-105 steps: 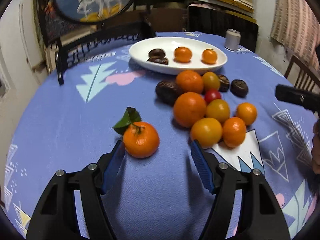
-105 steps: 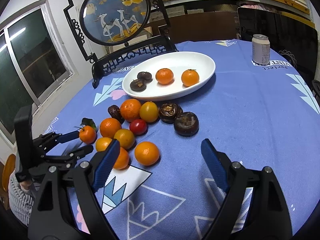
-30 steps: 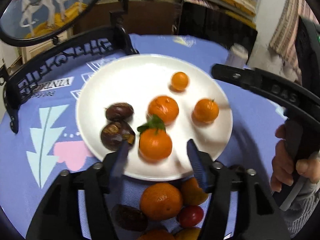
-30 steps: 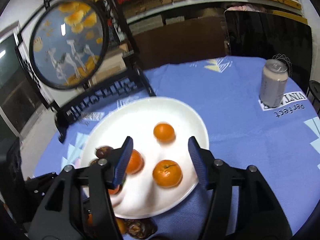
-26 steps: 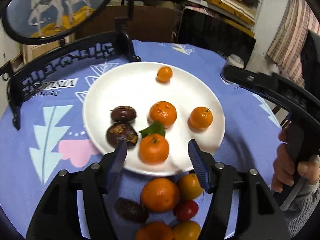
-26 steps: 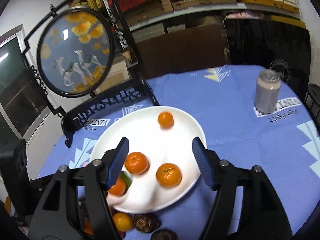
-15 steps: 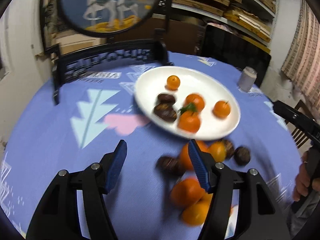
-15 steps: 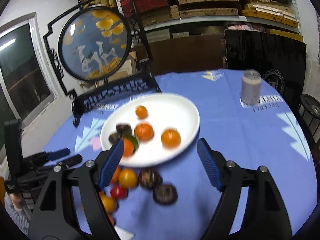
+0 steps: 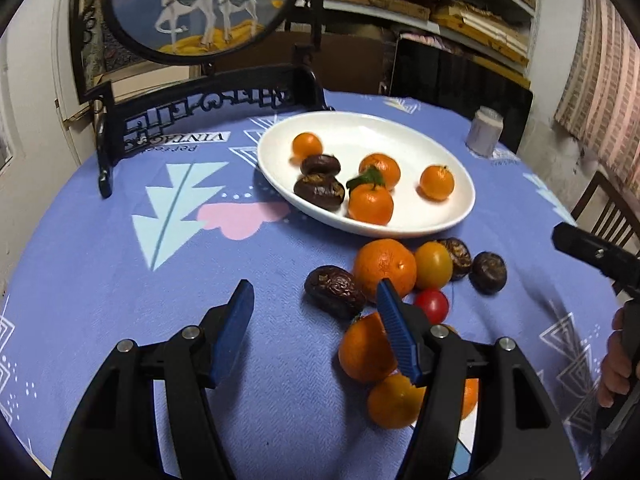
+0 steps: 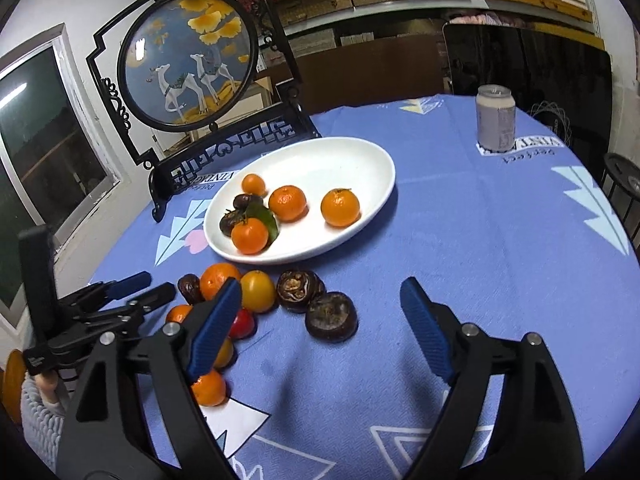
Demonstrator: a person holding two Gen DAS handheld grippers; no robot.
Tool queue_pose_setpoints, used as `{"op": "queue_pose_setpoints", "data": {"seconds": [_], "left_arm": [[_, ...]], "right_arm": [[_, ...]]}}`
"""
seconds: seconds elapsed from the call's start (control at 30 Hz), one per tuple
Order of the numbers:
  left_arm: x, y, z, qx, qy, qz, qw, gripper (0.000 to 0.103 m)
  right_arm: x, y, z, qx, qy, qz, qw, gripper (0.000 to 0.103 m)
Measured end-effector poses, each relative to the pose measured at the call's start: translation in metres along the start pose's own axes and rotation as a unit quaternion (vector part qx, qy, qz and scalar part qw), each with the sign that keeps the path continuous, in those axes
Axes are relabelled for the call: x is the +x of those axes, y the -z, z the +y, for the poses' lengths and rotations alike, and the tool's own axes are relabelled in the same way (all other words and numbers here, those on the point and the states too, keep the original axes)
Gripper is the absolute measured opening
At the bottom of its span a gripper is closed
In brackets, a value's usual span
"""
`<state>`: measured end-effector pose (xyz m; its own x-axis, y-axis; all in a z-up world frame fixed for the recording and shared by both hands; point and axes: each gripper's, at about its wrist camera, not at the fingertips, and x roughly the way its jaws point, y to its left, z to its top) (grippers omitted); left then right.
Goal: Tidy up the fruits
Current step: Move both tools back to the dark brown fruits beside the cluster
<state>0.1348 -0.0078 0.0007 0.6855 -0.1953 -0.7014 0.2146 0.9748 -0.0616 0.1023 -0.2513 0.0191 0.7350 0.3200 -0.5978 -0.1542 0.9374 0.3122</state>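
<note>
A white oval plate holds several oranges, two dark fruits and a leafy tangerine. In front of it a loose pile lies on the cloth: oranges, a yellow fruit, a red cherry tomato, and dark fruits. My left gripper is open and empty, hovering left of the pile. My right gripper is open and empty above the dark fruits.
A black-framed round deer screen stands behind the plate. A drink can stands at the far right. The round table wears a blue patterned cloth. A wooden chair is at the right.
The left gripper let go of the leafy tangerine on the plate and pulled back toward the pile. The right gripper also drew back from the plate. Both are empty.
</note>
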Motion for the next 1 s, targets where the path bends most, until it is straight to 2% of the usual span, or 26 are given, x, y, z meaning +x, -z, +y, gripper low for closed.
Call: {"op": "queue_pose_setpoints", "data": {"seconds": [0.1, 0.13, 0.17, 0.3, 0.37, 0.43, 0.73, 1.0], "left_arm": [[0.01, 0.0, 0.003, 0.005, -0.017, 0.015, 0.9997, 0.064], [0.013, 0.0, 0.006, 0.006, -0.028, 0.019, 0.9994, 0.071], [0.011, 0.002, 0.012, 0.0, -0.035, 0.018, 0.9992, 0.073], [0.003, 0.008, 0.044, -0.039, -0.104, 0.022, 0.9936, 0.073], [-0.004, 0.012, 0.058, -0.065, -0.099, 0.02, 0.9927, 0.073], [-0.013, 0.017, 0.06, -0.068, -0.089, 0.008, 0.9937, 0.073], [-0.016, 0.029, 0.021, 0.02, -0.073, -0.003, 0.9971, 0.073], [0.003, 0.031, 0.009, 0.048, -0.069, 0.023, 0.9962, 0.073]], "right_arm": [[-0.001, 0.0, 0.001, 0.0, -0.003, -0.001, 1.0, 0.083], [-0.002, 0.0, 0.001, -0.001, -0.004, -0.002, 1.0, 0.083], [-0.002, 0.0, 0.002, -0.002, -0.004, -0.002, 1.0, 0.083], [-0.003, 0.001, 0.003, -0.003, -0.008, -0.002, 1.0, 0.083], [-0.002, 0.002, 0.003, -0.005, -0.009, 0.0, 1.0, 0.083], [-0.002, 0.002, 0.005, -0.006, -0.01, 0.001, 1.0, 0.083], [-0.001, 0.003, 0.005, -0.008, -0.007, 0.004, 1.0, 0.083], [0.001, 0.005, 0.006, -0.011, -0.005, 0.009, 1.0, 0.083]]}}
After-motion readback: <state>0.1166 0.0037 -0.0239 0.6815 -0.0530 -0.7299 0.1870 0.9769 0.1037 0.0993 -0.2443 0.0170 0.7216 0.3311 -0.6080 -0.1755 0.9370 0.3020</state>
